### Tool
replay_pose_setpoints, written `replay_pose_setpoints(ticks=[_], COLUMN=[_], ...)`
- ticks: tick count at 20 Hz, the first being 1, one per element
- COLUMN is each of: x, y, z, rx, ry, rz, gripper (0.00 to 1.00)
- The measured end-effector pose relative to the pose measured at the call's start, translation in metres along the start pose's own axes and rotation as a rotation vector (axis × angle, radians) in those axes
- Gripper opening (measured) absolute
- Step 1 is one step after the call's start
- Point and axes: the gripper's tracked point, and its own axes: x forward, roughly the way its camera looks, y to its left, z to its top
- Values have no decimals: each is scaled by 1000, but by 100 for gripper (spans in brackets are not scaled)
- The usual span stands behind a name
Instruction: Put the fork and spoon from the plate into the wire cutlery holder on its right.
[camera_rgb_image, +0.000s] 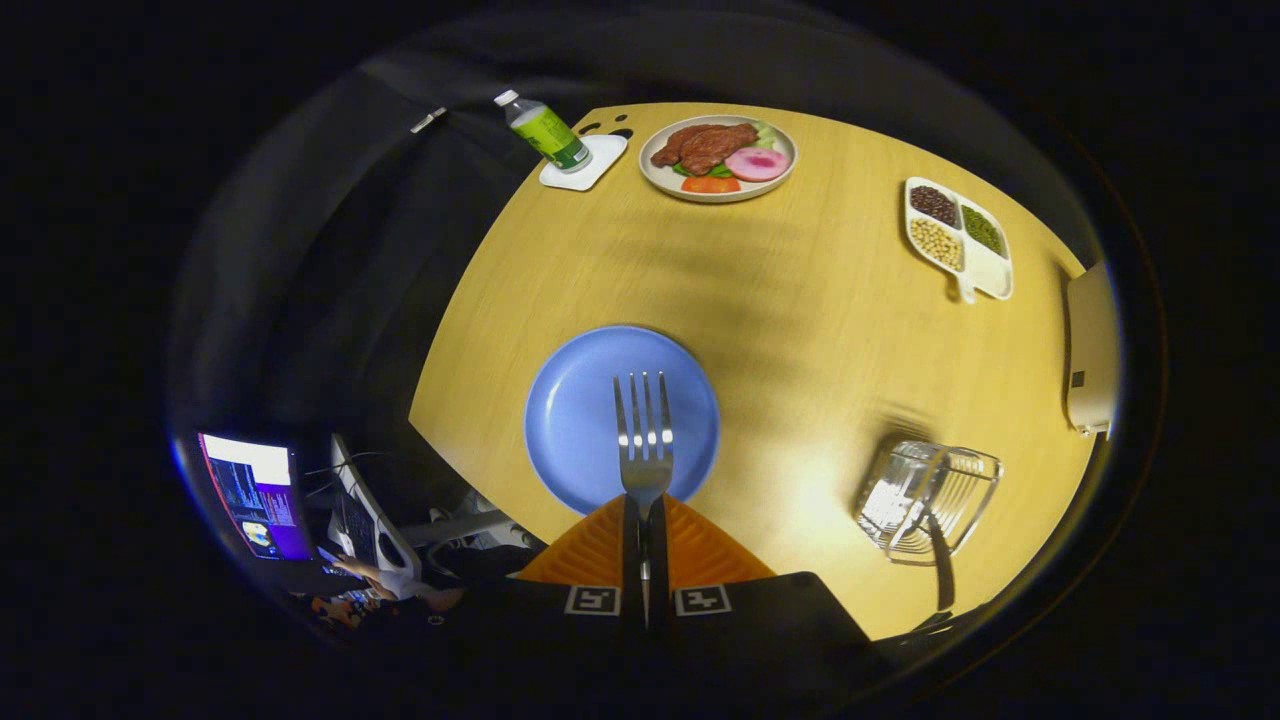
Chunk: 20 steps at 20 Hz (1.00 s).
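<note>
You are holding the gripper (645, 520) high above the blue plate (570, 420), its fingers pressed together on the handle of one steel fork (645, 430), whose tines are pointing forward over the plate. To my eye the fork is behaving as a stiff, light, slick thing, so pinching it squarely on the flat of the handle near the neck is guarding best against swivelling. Going rightward, you are looking at one plate, one fork and one wire cutlery holder (925, 500) standing well apart on the wooden table (800, 330), a dark handle already jutting from it.
</note>
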Motion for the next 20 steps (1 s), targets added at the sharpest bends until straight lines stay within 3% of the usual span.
replay_pose_setpoints(ticks=[7,13,20], x=[-57,-60,-43], y=[-98,-160,-180], z=[-36,-56,-61], rx=[-3,-58,-128], ry=[156,434,679], rz=[-119,-226,-256], gripper=[5,5,5])
